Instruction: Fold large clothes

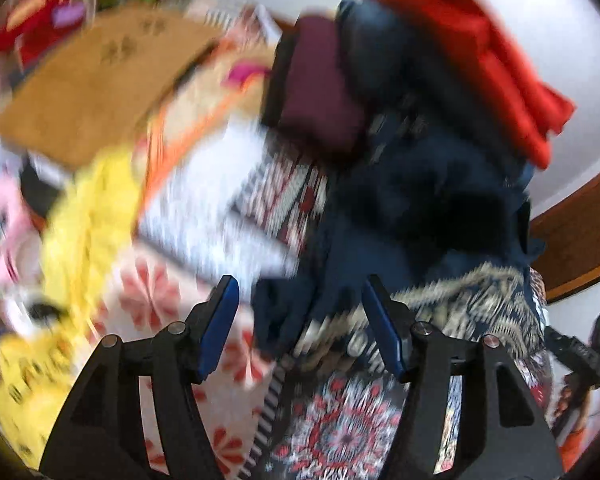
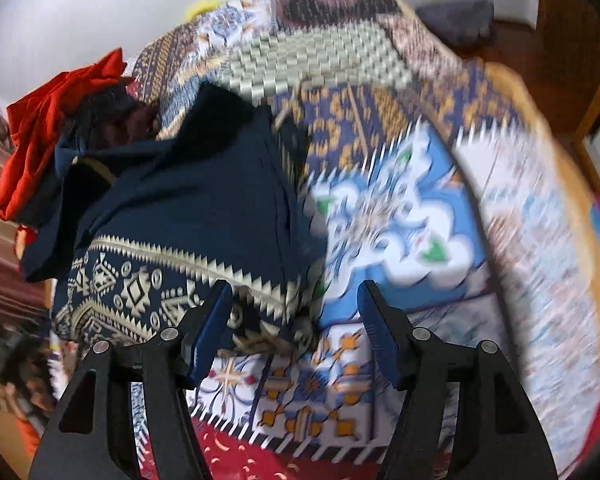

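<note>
Both jaws spread, gripping nothing: left gripper (image 1: 300, 324) and right gripper (image 2: 296, 326) poised over navy patterned garment (image 2: 172, 216) (probably to seize its hem for folding).

It was a bedroom in a home, as far as the blurred views allowed. A bed spread with a patchwork bedcover (image 2: 340, 128) of many printed patterns filled both views, and a curved wooden bed frame (image 1: 580, 232) ran along its edge below a plain white wall (image 1: 560, 20). Loose household clothes lay heaped on it (a red garment (image 1: 480, 52), a navy patterned garment (image 2: 188, 216), a yellow one (image 1: 88, 216)), with a brown mat (image 1: 92, 88) lying beyond.
</note>
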A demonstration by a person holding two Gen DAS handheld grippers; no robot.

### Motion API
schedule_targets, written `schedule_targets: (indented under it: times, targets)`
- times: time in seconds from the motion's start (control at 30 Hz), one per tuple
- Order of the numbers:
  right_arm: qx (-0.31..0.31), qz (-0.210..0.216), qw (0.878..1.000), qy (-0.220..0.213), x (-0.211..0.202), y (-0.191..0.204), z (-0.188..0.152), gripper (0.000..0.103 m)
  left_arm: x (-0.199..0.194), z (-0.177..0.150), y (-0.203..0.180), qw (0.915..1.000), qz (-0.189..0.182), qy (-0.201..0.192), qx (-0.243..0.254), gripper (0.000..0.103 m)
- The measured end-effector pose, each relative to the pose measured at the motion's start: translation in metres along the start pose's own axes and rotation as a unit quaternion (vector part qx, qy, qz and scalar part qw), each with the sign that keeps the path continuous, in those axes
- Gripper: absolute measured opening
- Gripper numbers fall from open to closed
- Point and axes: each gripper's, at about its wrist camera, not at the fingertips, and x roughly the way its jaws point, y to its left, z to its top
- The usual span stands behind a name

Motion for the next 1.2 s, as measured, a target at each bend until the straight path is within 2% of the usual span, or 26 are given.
schedule_targets:
  times: [0.07,0.17,0.27,0.33,0.37,0.4,0.43,0.47,0.6,0.73,0.87,1.03,1.1,1.13,1.17,1.2]
  targets:
    - [-0.006,0.005,1.000,0.001,0.003,0.005,0.000,0.061,0.011,-0.011,0.006,0.9995,-0.016,0.021,-0.017,0.063]
    - [-0.001,0.032,0.999,0.018,0.017,0.013,0.002,0.061,0.017,-0.018,-0.001,0.9993,-0.026,0.025,-0.007,0.063]
    - [-0.024,0.006,1.000,0.017,0.030,0.028,0.001,0.060,0.025,-0.016,-0.016,0.9980,-0.050,0.038,0.009,0.063]
    - [-0.024,0.002,1.000,0.017,0.033,0.031,0.000,0.044,0.035,-0.016,-0.026,0.9979,-0.044,0.045,0.013,0.063]
    - [-0.021,0.007,1.000,0.015,0.030,0.032,-0.001,0.036,0.039,-0.015,-0.026,0.9978,-0.046,0.048,0.006,0.055]
    - [-0.019,0.013,1.000,0.009,0.025,0.032,-0.002,0.023,0.042,-0.014,-0.026,0.9970,-0.057,0.052,-0.005,0.047]
    - [-0.018,0.017,1.000,0.000,0.019,0.033,-0.003,0.018,0.045,-0.013,-0.026,0.9961,-0.066,0.058,-0.011,0.028]
    - [-0.021,0.023,0.999,-0.013,0.010,0.036,-0.005,0.016,0.045,-0.012,-0.026,0.9947,-0.079,0.064,-0.015,0.022]
    - [-0.044,0.035,0.997,-0.052,-0.028,0.049,-0.016,0.012,0.006,-0.015,-0.035,0.9943,-0.103,0.027,0.006,0.019]
    - [-0.057,0.054,0.995,-0.068,-0.058,0.055,-0.031,0.010,-0.045,-0.023,-0.043,0.9905,-0.133,-0.015,0.031,0.018]
    - [-0.071,0.055,0.993,-0.077,-0.073,0.052,-0.053,0.009,-0.072,-0.038,-0.042,0.9902,-0.126,-0.034,0.050,0.017]
    - [-0.068,0.030,0.994,-0.076,-0.066,0.031,-0.077,0.010,-0.061,-0.073,-0.009,0.9954,-0.089,0.002,0.034,0.019]
    - [-0.057,0.028,0.995,-0.081,-0.067,0.024,-0.081,0.010,-0.046,-0.085,0.005,0.9966,-0.076,0.027,0.018,0.023]
    - [-0.054,0.023,0.995,-0.082,-0.068,0.023,-0.081,0.011,-0.039,-0.092,0.011,0.9977,-0.055,0.036,0.014,0.029]
    - [-0.052,0.014,0.995,-0.089,-0.072,0.022,-0.080,0.011,-0.036,-0.096,0.014,0.9985,-0.036,0.038,0.017,0.038]
    - [-0.052,0.006,0.994,-0.095,-0.077,0.022,-0.080,0.014,-0.037,-0.100,0.014,0.9989,-0.019,0.033,0.026,0.040]
